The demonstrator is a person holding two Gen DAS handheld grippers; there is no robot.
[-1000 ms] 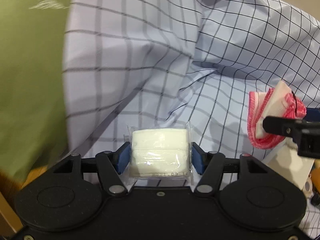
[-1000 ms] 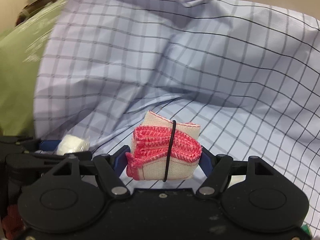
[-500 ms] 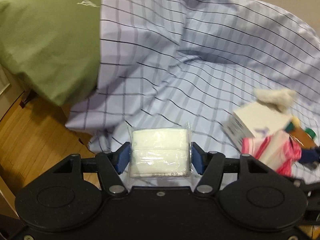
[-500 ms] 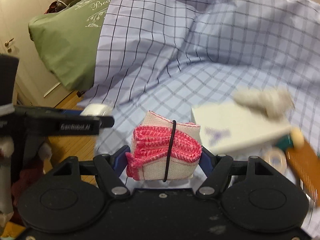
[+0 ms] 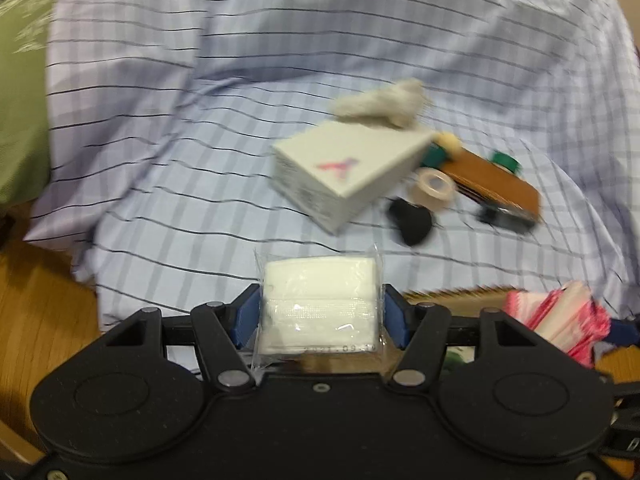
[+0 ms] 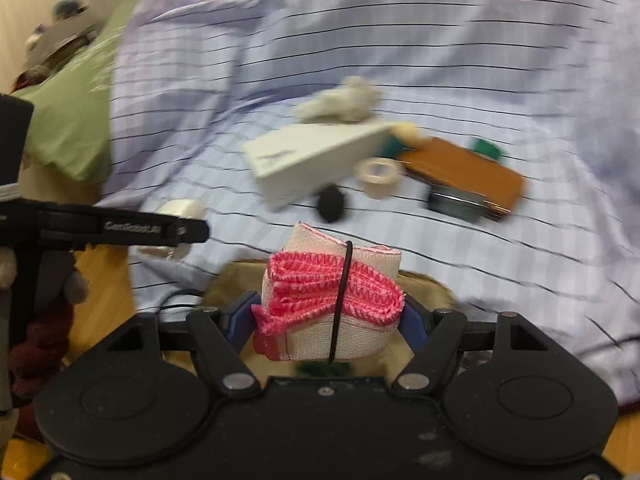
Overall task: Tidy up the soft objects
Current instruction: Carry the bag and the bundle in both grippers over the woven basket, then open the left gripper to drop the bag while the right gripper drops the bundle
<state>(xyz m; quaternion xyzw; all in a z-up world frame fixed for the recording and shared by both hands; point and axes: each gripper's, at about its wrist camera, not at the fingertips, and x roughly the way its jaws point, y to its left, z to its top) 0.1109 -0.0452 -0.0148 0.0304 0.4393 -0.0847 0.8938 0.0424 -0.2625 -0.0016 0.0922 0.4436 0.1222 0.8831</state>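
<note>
- Above the near edge of the bed (image 5: 168, 184), left tongs (image 5: 319, 316) clamped on a white packet in clear wrap (image 5: 319, 300), blue pads pressed to both its sides
- Beside them, right tongs (image 6: 330, 316) clamped on a folded white cloth with pink stitched edging (image 6: 332, 300), bound by a black band (image 6: 342, 300)
- Both bundles carried clear of the checked sheet, touching nothing but the pads
- Farther back on the sheet, lying together: a white box (image 5: 344, 168), a fluffy cream lump (image 5: 380, 106) at its far edge, a tape roll (image 5: 434, 184), a small black piece (image 5: 412, 222) and a brown flat case (image 5: 496, 188)
- Judged a carrying step: two soft items already lifted, not yet set down
- Just below the pink cloth in the right view, part of a tan rim (image 6: 236, 276); possibly a container, too blurred to tell
- Next move calls for lowering each bundle over its resting place and easing the tongs apart only once the bundle rests on something
- Cream lump probably left to gather afterwards
</note>
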